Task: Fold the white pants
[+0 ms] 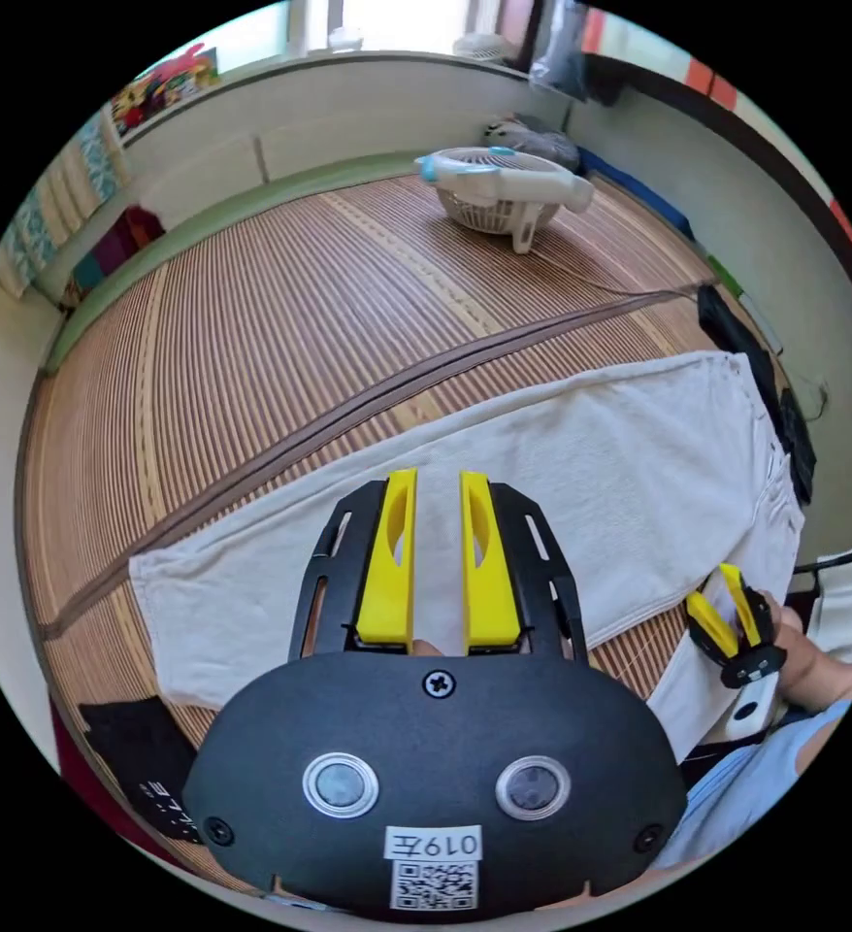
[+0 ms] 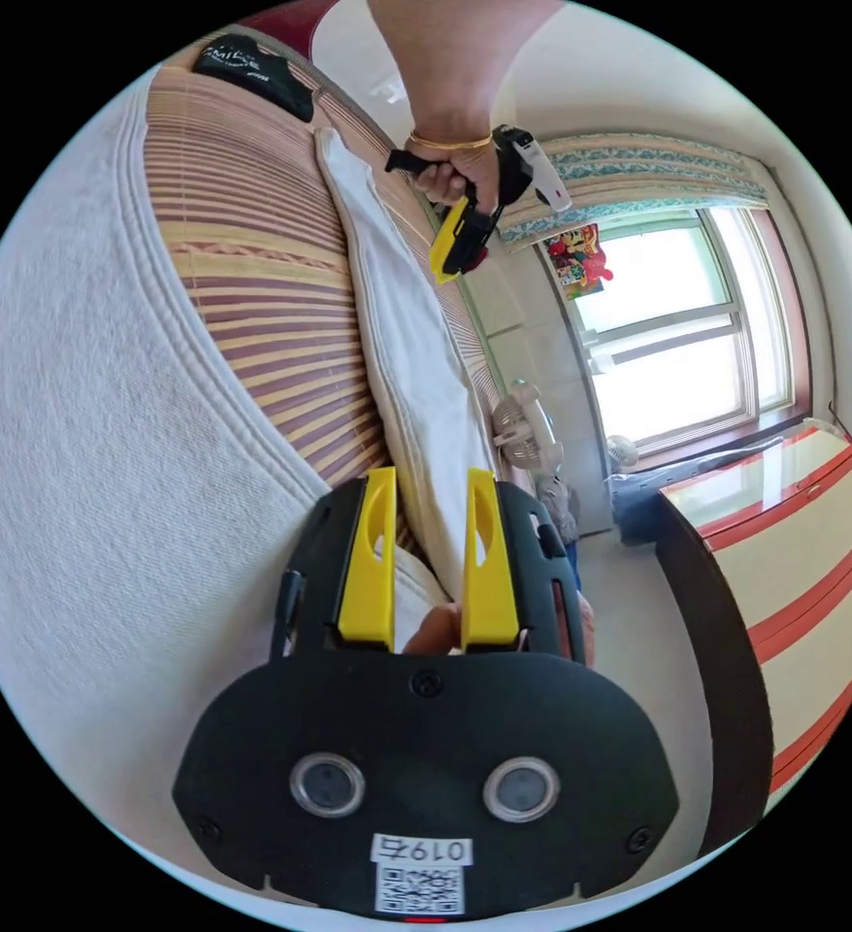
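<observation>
The white pants (image 1: 591, 466) lie flat on a striped bamboo mat (image 1: 251, 340), one leg stretched to the left and the other running toward the lower right. My left gripper (image 1: 438, 478) hovers over the long leg, jaws apart with nothing between them. My right gripper (image 1: 722, 594), held in a hand, sits at the edge of the other leg. In the right gripper view the pants (image 2: 77, 466) spread across the left side, and the right gripper (image 2: 428, 478) stands open just above the cloth. The left gripper (image 2: 455, 248) hangs over the far leg in a hand.
A small white fan (image 1: 504, 189) stands at the far end of the mat, its cable trailing right. A black cloth item (image 1: 145, 757) lies near the leg's hem. Black devices (image 1: 737, 335) line the right wall. A red-striped cabinet (image 2: 804, 602) and a window (image 2: 678, 340) are beyond.
</observation>
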### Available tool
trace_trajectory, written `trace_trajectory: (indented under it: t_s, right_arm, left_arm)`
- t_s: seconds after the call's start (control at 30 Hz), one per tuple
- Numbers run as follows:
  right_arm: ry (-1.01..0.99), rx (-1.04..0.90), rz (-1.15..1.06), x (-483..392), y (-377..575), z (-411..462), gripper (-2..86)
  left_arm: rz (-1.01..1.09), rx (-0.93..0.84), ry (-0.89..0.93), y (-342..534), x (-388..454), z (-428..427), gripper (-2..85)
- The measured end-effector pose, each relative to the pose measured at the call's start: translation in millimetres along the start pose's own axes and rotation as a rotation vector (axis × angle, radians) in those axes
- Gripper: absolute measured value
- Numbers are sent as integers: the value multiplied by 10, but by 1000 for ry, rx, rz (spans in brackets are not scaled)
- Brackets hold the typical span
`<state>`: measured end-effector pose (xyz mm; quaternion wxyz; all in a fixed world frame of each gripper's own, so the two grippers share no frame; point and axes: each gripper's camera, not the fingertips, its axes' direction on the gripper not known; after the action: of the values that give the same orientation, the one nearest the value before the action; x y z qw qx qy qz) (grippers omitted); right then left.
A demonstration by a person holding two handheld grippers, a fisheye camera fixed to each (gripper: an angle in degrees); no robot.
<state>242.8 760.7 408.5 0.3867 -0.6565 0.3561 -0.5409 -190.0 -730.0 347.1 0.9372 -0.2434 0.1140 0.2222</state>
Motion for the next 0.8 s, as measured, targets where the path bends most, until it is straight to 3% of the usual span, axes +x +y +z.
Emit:
trace_trajectory:
  t_s: [0.17, 0.37, 0.53, 0.6, 0.67, 0.8]
  right_arm:
    - [48, -4, -57, -156, 23, 27, 7]
    - [-172, 44, -99, 124, 170, -6, -5]
    - [-69, 79, -49, 9, 274, -43, 12]
    - [-39, 112, -46, -36, 311, -93, 29]
    - [-45, 138, -3, -2, 340, -141, 47]
    - [-5, 124, 60, 37, 373, -139, 62]
  left_arm:
    - [17, -91, -95, 279, -183, 201, 67]
    - [34, -110, -107, 501, -358, 246, 69]
    - [33, -1, -130, 861, -511, 46, 66]
    - [-66, 73, -109, 1111, -738, -107, 69]
    - [-326, 155, -113, 1600, -1143, -298, 73]
    - [-713, 118, -150, 2509, -1653, -416, 78]
